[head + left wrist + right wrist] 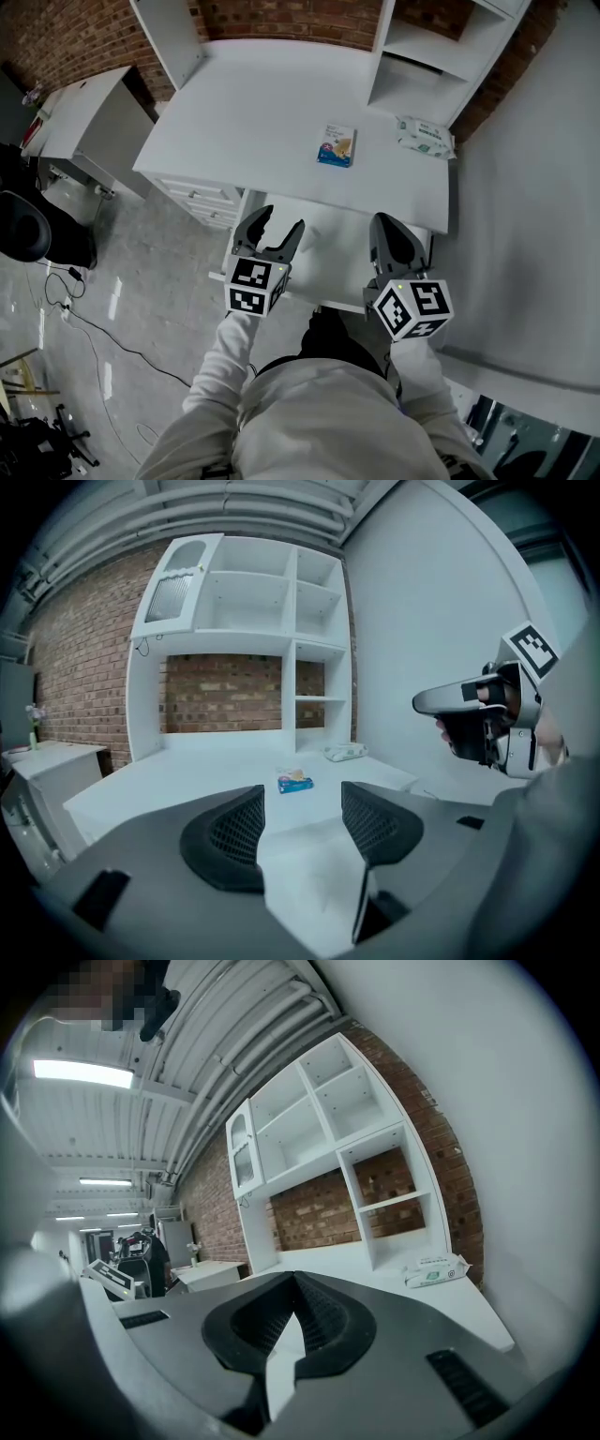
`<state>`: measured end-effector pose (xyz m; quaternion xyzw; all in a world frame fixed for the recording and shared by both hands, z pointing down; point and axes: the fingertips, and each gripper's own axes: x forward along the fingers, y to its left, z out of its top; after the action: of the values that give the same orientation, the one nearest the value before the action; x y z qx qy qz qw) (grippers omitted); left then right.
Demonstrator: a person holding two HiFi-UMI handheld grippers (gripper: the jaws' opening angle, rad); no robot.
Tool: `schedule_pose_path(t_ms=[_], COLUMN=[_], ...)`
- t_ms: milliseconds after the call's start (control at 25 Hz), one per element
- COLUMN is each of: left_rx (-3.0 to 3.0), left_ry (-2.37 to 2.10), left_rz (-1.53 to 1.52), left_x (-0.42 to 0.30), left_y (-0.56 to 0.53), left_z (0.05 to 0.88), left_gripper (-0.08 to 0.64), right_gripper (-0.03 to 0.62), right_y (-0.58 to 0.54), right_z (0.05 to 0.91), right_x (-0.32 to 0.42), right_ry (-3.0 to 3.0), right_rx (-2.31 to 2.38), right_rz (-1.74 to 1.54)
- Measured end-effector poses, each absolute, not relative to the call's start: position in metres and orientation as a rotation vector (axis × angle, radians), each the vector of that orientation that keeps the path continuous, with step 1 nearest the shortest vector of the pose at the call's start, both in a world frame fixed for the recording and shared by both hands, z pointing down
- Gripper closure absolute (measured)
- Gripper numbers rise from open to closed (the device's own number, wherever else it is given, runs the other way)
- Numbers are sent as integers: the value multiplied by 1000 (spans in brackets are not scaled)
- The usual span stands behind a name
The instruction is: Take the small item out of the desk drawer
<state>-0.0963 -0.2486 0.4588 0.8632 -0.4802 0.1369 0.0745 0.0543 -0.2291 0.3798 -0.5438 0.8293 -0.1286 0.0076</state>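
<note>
White board made up nearly everything here. Nearest the person, the left gripper (283,221) hung over the left side of the open drawer (330,246), its jaws spread apart with nothing between them. The right gripper (386,225) hung over the drawer's right side, jaws pressed together on nothing. What showed of the drawer floor between the two was bare, though the grippers hid part of it. Beyond the front edge of the desk (253,112), a small blue-and-white packet (337,145) lay flat on the top, right of the middle and clear of every edge. It was probably the item the task meant, already out of the drawer. It looked light, thin and crinkly, likely slick film that would buckle under a hard squeeze, so a gentle pinch across a short sealed end seemed the best hold. Farther back, a pack of wipes (424,137) sat near the right rear corner, at the foot of the shelves (422,42).
</note>
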Motion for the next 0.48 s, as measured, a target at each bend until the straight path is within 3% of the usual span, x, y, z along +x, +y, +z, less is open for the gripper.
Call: schedule_pose_path(t_ms=[480], left_rx=[2535], left_ry=[-1237], left_rz=[627], left_x=[-62], left_y=[-269], left_z=[530], left_gripper=[302], right_gripper=[565], right_y=[-256], right_z=[391], right_x=[66], right_ry=[2593], right_rx=[-1717], right_rz=[-445])
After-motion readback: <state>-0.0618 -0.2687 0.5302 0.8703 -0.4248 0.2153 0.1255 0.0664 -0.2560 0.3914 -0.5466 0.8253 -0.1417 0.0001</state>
